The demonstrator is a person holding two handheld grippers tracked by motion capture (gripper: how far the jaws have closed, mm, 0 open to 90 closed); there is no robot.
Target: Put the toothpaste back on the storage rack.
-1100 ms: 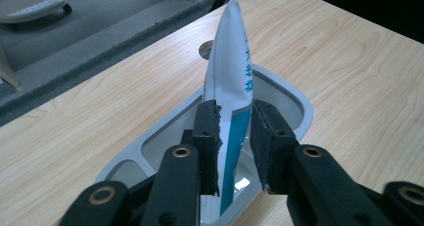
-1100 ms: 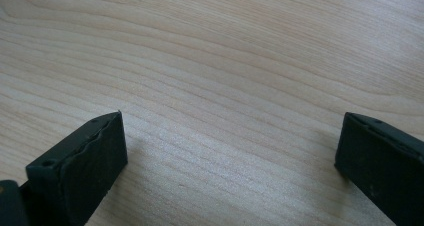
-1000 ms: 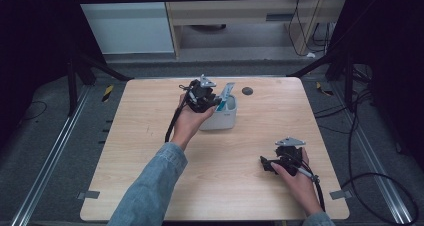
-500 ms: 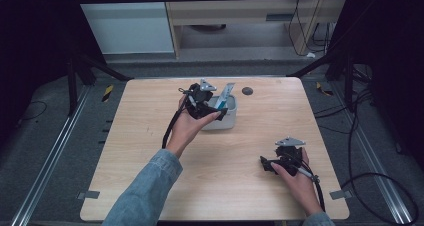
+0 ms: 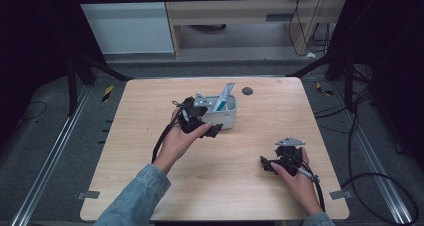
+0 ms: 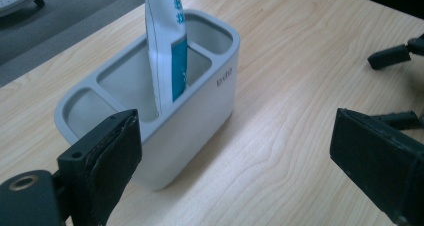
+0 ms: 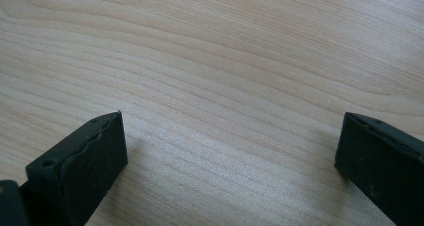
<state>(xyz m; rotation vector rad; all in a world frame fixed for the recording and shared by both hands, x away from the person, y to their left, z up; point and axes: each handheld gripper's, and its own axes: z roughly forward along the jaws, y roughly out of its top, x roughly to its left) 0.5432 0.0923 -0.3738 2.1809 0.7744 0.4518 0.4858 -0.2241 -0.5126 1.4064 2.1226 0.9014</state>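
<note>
A grey three-compartment holder (image 5: 225,117) stands on the wooden table (image 5: 150,101), back of centre. A white and teal tube (image 5: 224,94) stands leaning in its middle compartment (image 6: 150,81). My left gripper (image 5: 207,128) sits just in front of the holder (image 6: 200,116). Its jaws have just been opening and now stand wide, with nothing between them, a little short of the tube (image 6: 167,41). My left gripper (image 6: 240,161) points past the holder's near corner. My right gripper (image 5: 266,163) rests low at the front right, open over bare wood (image 7: 230,161).
A small dark round object (image 5: 247,91) lies on the table behind the holder. The other gripper's black jaws (image 6: 400,56) show at the far right in the left gripper view. Black frame posts and cables surround the table.
The left gripper opened and let go of the tube, which stays standing in the holder. The left hand drew back toward the near side. The right hand stayed put.
</note>
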